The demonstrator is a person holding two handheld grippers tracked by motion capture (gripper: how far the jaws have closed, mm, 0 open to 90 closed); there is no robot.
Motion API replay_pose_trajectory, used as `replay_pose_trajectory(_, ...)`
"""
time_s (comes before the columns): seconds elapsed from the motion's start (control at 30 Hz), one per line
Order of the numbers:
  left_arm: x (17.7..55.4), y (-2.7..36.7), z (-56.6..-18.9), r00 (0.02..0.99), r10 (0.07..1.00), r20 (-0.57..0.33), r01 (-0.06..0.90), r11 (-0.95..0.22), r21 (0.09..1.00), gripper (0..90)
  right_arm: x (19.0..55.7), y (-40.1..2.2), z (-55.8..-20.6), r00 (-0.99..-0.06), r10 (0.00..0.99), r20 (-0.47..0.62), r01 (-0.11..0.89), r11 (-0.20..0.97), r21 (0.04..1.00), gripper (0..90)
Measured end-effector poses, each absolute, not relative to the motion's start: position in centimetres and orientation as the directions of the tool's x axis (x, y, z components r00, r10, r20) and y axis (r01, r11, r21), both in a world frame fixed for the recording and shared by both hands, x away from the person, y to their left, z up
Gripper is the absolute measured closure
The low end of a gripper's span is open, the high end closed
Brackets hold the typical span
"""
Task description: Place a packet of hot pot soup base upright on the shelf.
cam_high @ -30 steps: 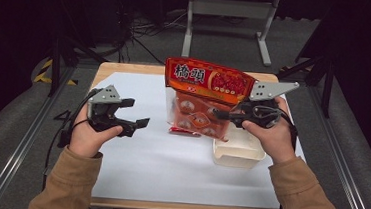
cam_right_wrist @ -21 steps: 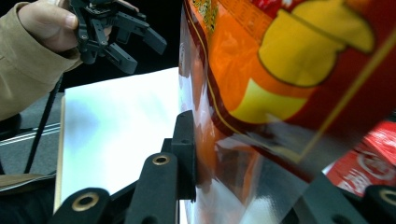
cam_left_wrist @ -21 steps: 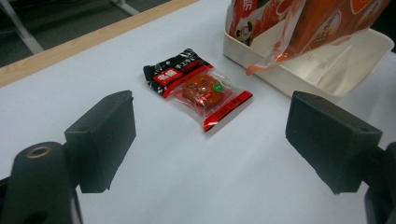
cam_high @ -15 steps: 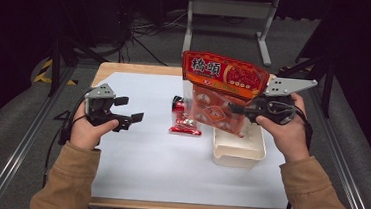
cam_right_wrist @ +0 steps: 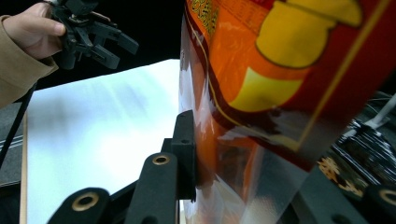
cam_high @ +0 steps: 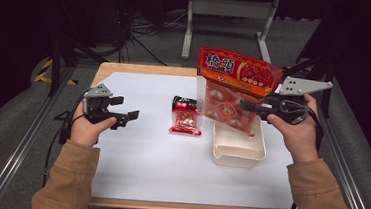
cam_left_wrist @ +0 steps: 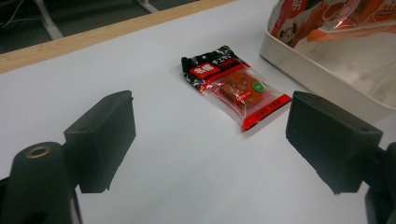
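Lab or recording studio, not a home. A plain table [cam_high: 132, 180] with a white sheet over a wood-edged top stands alone on grey carpet [cam_high: 5, 135], walls lost in dark. Metal rails [cam_high: 20, 141] run along both sides of the table — rig framing. A tangle of cables [cam_high: 129, 35] lies on the floor behind, beside a grey metal stand [cam_high: 230, 18] — equipment, no household furniture.

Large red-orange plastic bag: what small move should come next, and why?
Probably lower it. The right claw is shut on the large red-orange plastic bag, whose bottom hangs at the shallow cream plastic tray. The left claw is open and empty.
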State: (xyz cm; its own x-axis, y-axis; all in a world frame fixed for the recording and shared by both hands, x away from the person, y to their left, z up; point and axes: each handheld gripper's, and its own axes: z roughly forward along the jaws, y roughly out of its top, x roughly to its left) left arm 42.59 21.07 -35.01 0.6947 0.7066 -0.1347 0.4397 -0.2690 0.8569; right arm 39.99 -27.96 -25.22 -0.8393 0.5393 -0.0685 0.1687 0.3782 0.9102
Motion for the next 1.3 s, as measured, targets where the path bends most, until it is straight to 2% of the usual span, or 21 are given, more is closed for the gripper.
replay_pose_trajectory(0.47, 43.0, 21.3, -35.7, 0.691, 0.713, -0.122, 0.427, -0.266, 0.864, 16.7, 40.4, -29.7, -26.6, -0.807, 0.590, -0.015, 0.212, 0.312, 0.926, 70.3)
replay_pose_trajectory(1.3, 43.1, 21.0, -36.0, 0.708, 0.692, -0.138, 0.428, -0.265, 0.864, 16.3, 40.1, -30.7, -29.4, -0.752, 0.657, -0.047, 0.220, 0.318, 0.922, 70.3)
